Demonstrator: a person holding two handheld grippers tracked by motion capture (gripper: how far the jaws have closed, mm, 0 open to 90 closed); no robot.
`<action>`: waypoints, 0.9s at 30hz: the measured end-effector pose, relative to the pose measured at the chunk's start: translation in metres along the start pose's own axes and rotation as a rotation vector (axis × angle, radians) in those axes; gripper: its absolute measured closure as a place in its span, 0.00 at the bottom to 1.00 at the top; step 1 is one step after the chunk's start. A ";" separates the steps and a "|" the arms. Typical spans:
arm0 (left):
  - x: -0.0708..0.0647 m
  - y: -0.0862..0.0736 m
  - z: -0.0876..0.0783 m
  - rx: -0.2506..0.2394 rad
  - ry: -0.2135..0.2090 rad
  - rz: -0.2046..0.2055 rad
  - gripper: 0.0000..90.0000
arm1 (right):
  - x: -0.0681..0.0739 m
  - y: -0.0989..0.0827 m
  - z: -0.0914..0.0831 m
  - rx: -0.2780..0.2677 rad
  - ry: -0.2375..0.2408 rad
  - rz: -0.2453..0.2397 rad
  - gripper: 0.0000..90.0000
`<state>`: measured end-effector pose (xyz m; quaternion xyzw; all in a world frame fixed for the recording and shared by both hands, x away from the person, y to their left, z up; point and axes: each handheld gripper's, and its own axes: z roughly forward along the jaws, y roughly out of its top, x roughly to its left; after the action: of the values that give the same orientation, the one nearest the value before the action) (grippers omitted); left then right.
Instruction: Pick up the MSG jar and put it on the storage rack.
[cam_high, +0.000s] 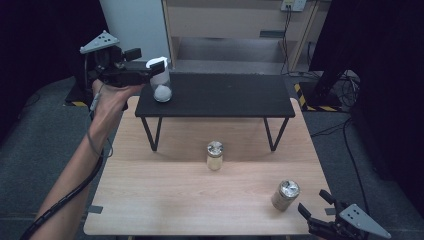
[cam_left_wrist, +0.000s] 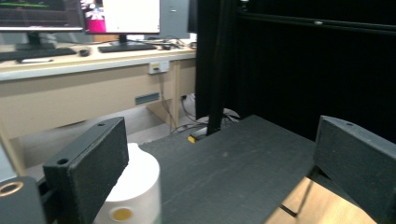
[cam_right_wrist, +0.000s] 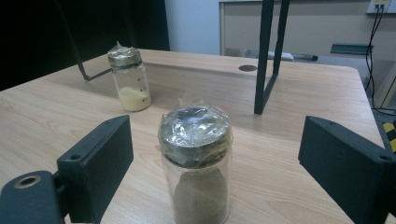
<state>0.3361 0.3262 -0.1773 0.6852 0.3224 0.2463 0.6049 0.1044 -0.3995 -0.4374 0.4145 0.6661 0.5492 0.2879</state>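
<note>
Left tool (cam_high: 152, 67): jaws wide apart, nothing gripped. It hangs over the left end of the black shelf (cam_high: 225, 95), pointing right. White-capped jar (cam_high: 161, 82) stands upright on that shelf end, just under and beside the jaw tips. In the left gripper view the white cap (cam_left_wrist: 135, 186) sits low against the inner face of the left jaw, well off the other jaw; can't tell if jaw and cap actually touch. Jar is clear with white powder in the bottom.

Right tool (cam_high: 315, 205): jaws also spread wide, empty. It sits at the near right corner of the wooden surface (cam_high: 165, 200), pointing up-left at the brown jar (cam_high: 285, 195). In the right gripper view that jar (cam_right_wrist: 196, 163) stands upright between the two jaws with a gap on each side, no contact. Foil-and-film-wrapped lid, brown powder inside.

Third jar (cam_high: 215, 155), pale yellow contents, upright mid-surface just in front of the shelf legs, well apart from both tools.
</note>
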 end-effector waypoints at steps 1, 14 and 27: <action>-0.001 0.000 -0.002 0.002 -0.014 0.005 0.03 | 0.000 0.000 0.000 0.001 0.000 0.000 0.12; -0.010 -0.028 -0.030 -0.019 -0.144 0.026 0.03 | 0.001 0.001 0.001 0.004 0.002 -0.006 0.12; -0.023 -0.067 -0.061 -0.046 -0.191 0.058 0.04 | 0.001 0.001 0.001 0.007 0.001 -0.007 0.12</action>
<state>0.2668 0.3539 -0.2330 0.7005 0.2374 0.2047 0.6412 0.1051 -0.3979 -0.4363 0.4129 0.6697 0.5459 0.2879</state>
